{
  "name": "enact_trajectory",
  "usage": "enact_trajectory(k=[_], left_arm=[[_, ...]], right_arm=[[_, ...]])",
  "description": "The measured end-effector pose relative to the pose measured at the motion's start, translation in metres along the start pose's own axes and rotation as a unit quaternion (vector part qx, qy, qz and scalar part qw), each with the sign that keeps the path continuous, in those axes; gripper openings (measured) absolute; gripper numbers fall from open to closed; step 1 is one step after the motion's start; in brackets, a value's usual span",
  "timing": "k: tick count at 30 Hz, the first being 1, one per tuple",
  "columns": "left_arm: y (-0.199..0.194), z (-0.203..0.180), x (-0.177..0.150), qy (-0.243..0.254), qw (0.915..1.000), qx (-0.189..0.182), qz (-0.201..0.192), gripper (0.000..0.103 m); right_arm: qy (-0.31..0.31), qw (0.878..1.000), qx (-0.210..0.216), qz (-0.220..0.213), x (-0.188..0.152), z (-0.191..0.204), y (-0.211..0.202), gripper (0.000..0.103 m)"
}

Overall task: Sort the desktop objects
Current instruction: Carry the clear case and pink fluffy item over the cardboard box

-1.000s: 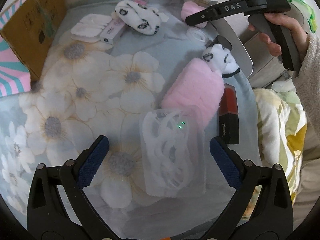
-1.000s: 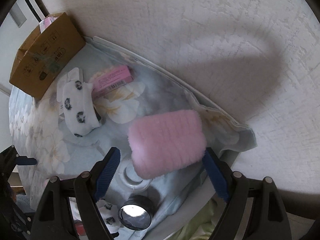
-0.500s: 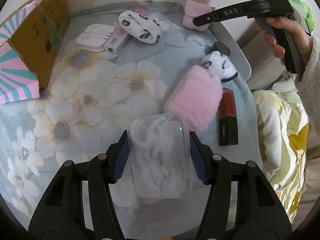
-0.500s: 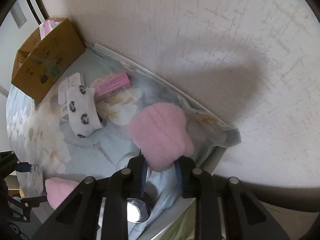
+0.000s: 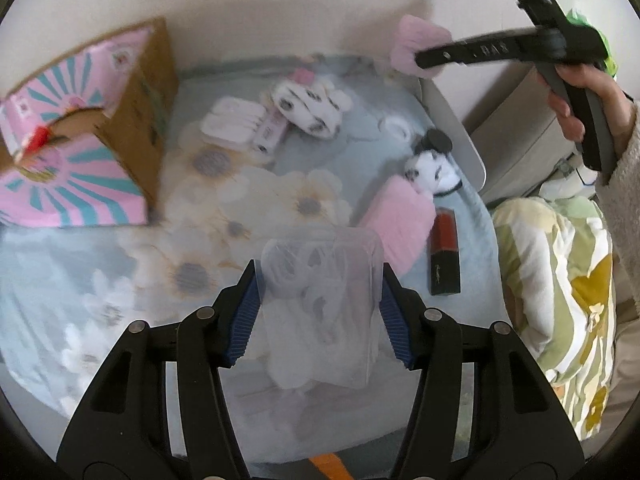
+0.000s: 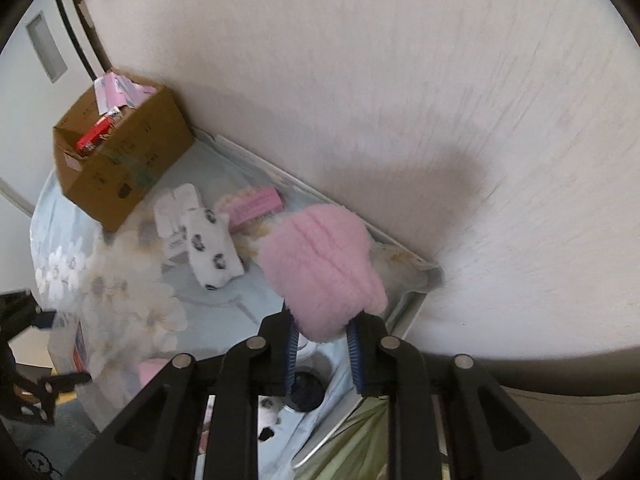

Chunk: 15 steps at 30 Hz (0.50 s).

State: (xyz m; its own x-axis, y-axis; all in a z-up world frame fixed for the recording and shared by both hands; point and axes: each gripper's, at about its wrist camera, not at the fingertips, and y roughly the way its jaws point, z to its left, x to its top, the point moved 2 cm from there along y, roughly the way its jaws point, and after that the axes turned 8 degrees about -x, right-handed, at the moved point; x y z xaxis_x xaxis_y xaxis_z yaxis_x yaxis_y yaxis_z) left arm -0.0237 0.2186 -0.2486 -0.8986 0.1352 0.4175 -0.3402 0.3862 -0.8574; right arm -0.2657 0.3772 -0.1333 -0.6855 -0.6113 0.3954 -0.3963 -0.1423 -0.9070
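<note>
Right gripper (image 6: 322,350) bottom center, blue pads clamped on pink fluffy sock (image 6: 322,268), held above floral cloth (image 6: 132,312). Upper left: open cardboard box (image 6: 120,160) against wall, pink and red packs inside. Center left: white spotted sock (image 6: 212,248), pink box (image 6: 254,208) just behind. Black round lid (image 6: 306,394) under the jaws.
</note>
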Motion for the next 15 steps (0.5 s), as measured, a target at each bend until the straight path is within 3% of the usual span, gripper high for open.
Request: enact_trajectory(k=[7, 15], left_arm=[[-0.053, 0.013, 0.027, 0.007, 0.9994, 0.010, -0.033, 0.053], [-0.096, 0.033, 0.060, 0.027, 0.9979, 0.007, -0.058, 0.053]], right_arm=[[0.010, 1.000, 0.002, -0.021, -0.001, 0.012, -0.039, 0.020], [0.004, 0.999, 0.027, -0.041, 0.031, 0.058, -0.082, 0.020]])
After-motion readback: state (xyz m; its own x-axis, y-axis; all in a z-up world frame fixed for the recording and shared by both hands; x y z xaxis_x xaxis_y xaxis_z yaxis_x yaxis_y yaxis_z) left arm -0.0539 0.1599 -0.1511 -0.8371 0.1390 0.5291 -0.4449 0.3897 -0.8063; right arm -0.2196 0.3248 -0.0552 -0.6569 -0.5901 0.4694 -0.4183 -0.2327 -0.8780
